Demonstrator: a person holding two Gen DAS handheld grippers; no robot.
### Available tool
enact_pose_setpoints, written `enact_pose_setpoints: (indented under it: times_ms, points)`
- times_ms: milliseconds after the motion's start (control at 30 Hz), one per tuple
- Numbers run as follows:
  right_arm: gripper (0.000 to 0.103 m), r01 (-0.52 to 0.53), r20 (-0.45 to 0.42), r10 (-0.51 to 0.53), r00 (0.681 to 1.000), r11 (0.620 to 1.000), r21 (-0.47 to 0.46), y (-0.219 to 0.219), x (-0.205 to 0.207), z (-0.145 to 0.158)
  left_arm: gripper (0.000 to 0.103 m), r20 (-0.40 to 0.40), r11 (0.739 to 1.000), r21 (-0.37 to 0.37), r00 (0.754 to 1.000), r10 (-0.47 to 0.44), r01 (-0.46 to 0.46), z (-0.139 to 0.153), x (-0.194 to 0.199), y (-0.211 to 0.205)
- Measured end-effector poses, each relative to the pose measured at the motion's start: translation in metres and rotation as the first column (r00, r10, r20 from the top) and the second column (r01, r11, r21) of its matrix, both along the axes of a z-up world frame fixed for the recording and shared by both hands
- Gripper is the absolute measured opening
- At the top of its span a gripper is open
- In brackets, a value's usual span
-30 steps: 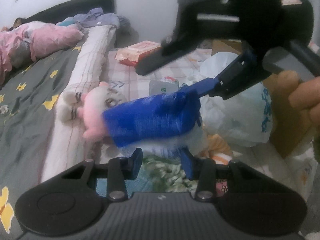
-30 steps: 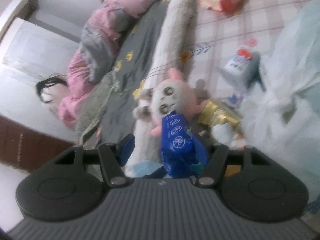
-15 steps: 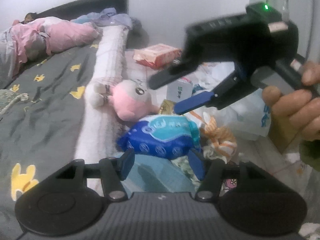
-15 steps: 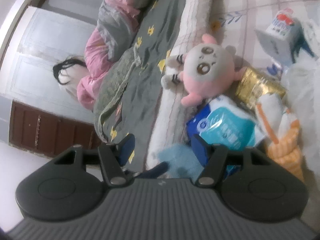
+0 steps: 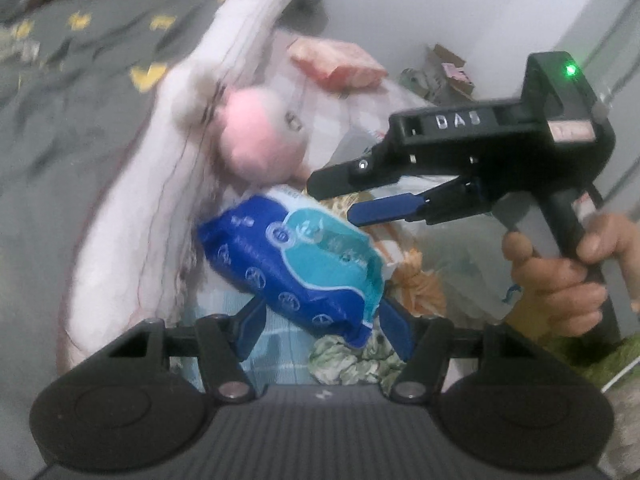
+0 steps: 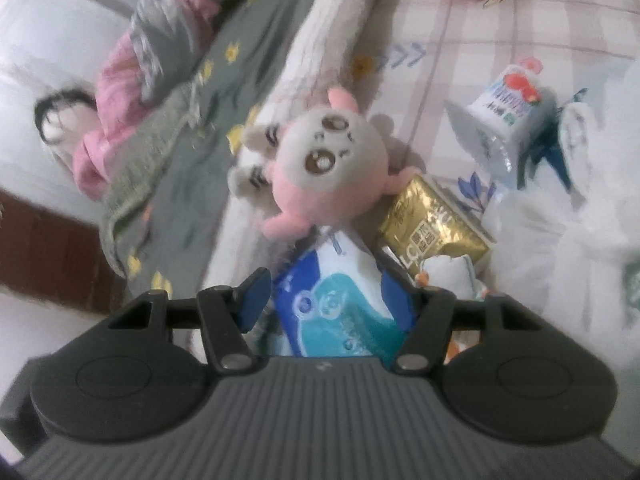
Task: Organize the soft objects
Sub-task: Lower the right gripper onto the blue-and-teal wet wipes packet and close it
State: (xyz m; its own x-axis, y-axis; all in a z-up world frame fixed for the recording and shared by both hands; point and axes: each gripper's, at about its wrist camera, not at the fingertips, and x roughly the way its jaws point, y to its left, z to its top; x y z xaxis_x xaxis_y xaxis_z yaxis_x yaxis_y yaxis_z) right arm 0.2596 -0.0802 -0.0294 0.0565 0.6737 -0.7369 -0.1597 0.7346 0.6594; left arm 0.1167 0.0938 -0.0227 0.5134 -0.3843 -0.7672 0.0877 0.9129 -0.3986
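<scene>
The blue and teal tissue pack [image 5: 288, 264] lies tilted on the bed, in the crowded strip where the long pale bolster [image 5: 132, 208] meets the checked sheet [image 6: 500, 28]. It is well away from the bed's dark-wood side seen in the right wrist view.

The left gripper [image 5: 322, 312] has just been opening. It now stands about half wide, and the pack's lower corner sits between its fingers without being pinched. The right gripper [image 5: 332, 202], held in a hand [image 5: 560, 276], comes in from the right over the pack's upper end. Its jaws are also about half wide and have just narrowed a little. In its own view the right gripper [image 6: 324, 284] has the pack [image 6: 332, 308] between its fingers. There is a gap at the left finger, and the right finger is at the pack's edge; I cannot tell whether it touches.

Room is tight around the pack:
- A pink plush toy [image 6: 328, 168] touches its far end.
- A gold packet [image 6: 432, 228] lies just beside it on the right.
- An orange and white soft toy [image 5: 420, 284] and a white plastic bag [image 6: 560, 240] crowd that same side.
- A pale blue cloth [image 5: 280, 344] lies under it.

Open room lies to the left, across the bolster on the grey bedspread [image 5: 60, 140], and on the sheet towards the far edge of the bed, short of the red-pink packet [image 5: 336, 64].
</scene>
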Motion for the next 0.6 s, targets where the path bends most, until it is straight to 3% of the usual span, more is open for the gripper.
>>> enact_pose_setpoints:
  times_ms: [200,600]
  points:
    - [0.06,-0.076,0.014,0.077,0.997,0.993,-0.089,0.022,0.005,-0.007,0.067,-0.052,0.999,-0.034,0.998,0.023,-0.025,-0.01,0.011,0.005]
    - [0.06,-0.181,0.024,0.186,0.982,0.973,-0.141,0.045,0.007,-0.013,0.07,-0.023,0.995,0.08,0.998,0.056,-0.054,-0.015,0.031,-0.008]
